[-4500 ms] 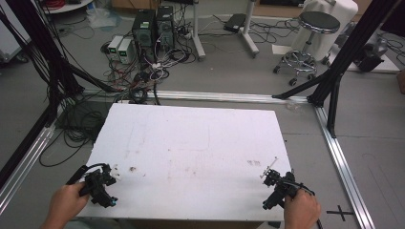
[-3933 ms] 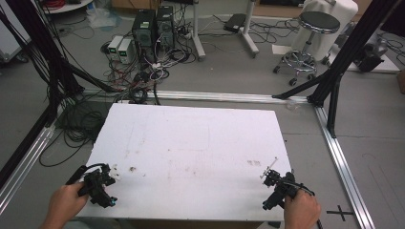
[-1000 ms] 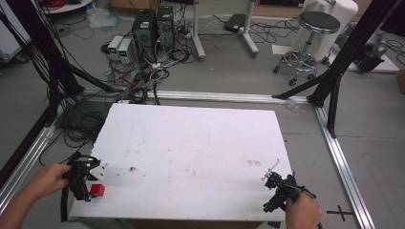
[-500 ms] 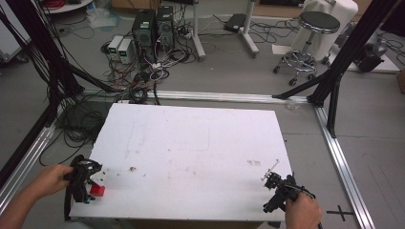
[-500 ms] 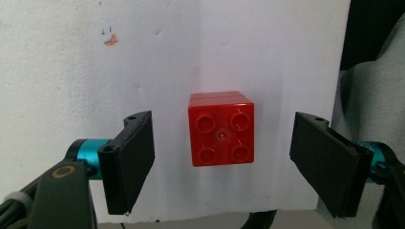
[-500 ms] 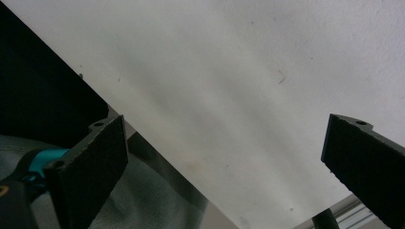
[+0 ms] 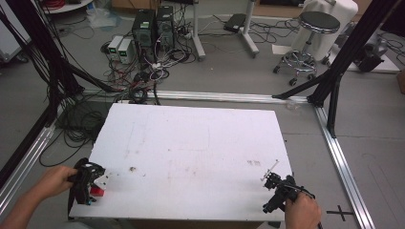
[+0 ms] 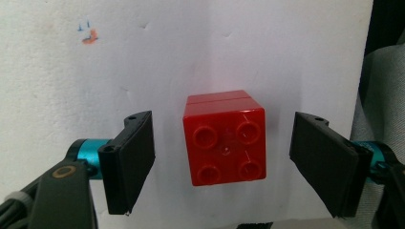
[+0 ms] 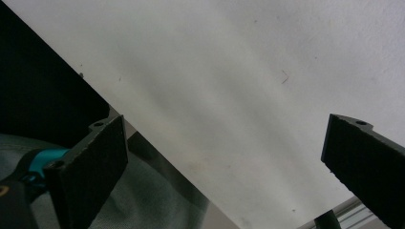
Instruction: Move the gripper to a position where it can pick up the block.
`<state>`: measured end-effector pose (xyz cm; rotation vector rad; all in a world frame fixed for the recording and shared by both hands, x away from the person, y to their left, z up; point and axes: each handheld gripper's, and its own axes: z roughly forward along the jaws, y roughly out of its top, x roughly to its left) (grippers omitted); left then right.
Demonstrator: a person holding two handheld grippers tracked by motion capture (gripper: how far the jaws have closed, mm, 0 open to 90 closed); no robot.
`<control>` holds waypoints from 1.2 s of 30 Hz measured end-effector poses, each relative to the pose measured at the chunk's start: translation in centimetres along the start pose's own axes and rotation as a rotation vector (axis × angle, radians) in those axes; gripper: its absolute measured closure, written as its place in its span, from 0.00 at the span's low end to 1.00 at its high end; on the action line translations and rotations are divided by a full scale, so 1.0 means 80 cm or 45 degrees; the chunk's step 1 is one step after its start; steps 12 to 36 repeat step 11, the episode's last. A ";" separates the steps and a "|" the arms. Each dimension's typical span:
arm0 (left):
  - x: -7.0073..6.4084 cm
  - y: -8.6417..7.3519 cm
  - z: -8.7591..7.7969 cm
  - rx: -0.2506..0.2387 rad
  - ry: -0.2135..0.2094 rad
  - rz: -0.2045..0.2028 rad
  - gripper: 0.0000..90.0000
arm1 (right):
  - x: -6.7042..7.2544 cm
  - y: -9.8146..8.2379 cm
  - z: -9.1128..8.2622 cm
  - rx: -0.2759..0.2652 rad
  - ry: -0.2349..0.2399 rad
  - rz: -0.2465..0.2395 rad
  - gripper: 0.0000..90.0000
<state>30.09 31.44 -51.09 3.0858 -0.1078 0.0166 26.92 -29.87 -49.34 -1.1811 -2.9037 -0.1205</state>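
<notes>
A red brick [image 8: 224, 138] is seen lying on the white table [image 7: 191, 143], studs toward the left gripper's camera, close to the near left corner and just inside the table's edge. In the high view it shows as a small red spot [image 7: 97, 191] beside the left gripper [image 7: 88, 183]. A seam across its upper part suggests two pieces stacked, though this cannot be settled.

In the left gripper view the brick is framed between the two black jaws, which are spread wide: a clear gap is left on each side and nothing is gripped. The left gripper [image 8: 222, 164] is thus set around the brick, not on it.

Against the earlier high views a change is marked. A few seconds ago no red was seen on the table and the left gripper was held farther in from the left edge; in the last second it has been carried out toward that edge and the brick has appeared beside it. It is judged that the brick has just been set down and released, or just brought into reach; which, cannot be told.

The right gripper [image 7: 279, 191] has hardly been moved, at the near right corner. In its own view [image 9: 224, 162] the jaws are wide apart over bare table, with nothing between them.
</notes>
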 end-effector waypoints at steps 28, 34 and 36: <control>-0.001 -0.001 0.002 0.002 0.001 0.006 0.27 | 0.001 0.001 0.001 0.006 0.000 -0.006 0.01; -0.001 -0.001 0.002 0.002 0.001 0.006 0.27 | 0.001 0.001 0.001 0.006 0.000 -0.006 0.01; -0.001 -0.001 0.002 0.002 0.001 0.006 0.27 | 0.001 0.001 0.001 0.006 0.000 -0.006 0.01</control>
